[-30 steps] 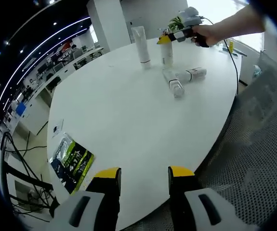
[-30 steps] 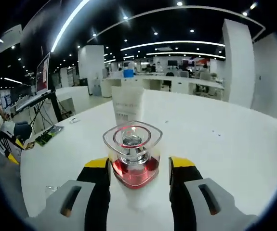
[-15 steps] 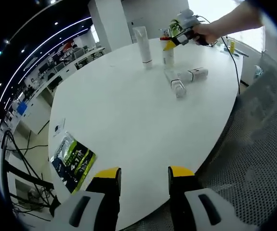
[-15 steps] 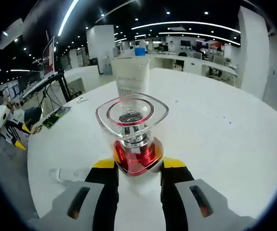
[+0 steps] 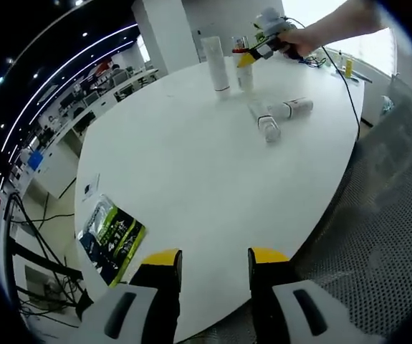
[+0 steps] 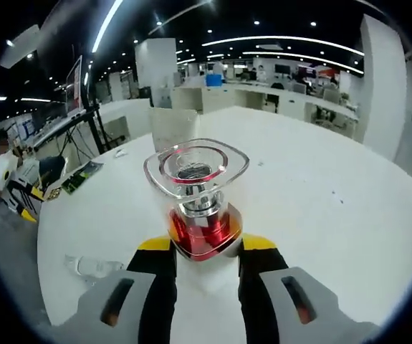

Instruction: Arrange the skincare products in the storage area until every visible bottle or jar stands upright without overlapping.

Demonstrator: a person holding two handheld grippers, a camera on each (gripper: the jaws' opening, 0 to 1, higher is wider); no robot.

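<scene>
Red bottle (image 6: 200, 215): a clear, hard-looking bottle with red liquid and a wide clear cap; I am judging it rigid, smooth, likely slippery and breakable, with some weight from the liquid. The best hold is looking like the lower red body, not the flared cap.
Bottle against jaws: it is sitting between the right gripper (image 6: 203, 247) jaws, which are pressing in on its red body from both sides, cap pointing away from the camera.
Bottle in the room: in the left gripper view it is showing at the far edge of the bench (image 5: 191, 165), beside the upright white tube (image 5: 213, 63).
Lying bottles: two more, a clear bottle (image 5: 264, 120) and a white bottle (image 5: 289, 109), are lying on their sides near each other, close to the tube, and are still waiting to be stood up.
Left gripper (image 5: 213, 261): jaws are standing apart, holding nothing, hovering at the near bench edge, well apart from the products.
Packet (image 5: 110, 236): a green and black packet is lying at the bench's left edge.
</scene>
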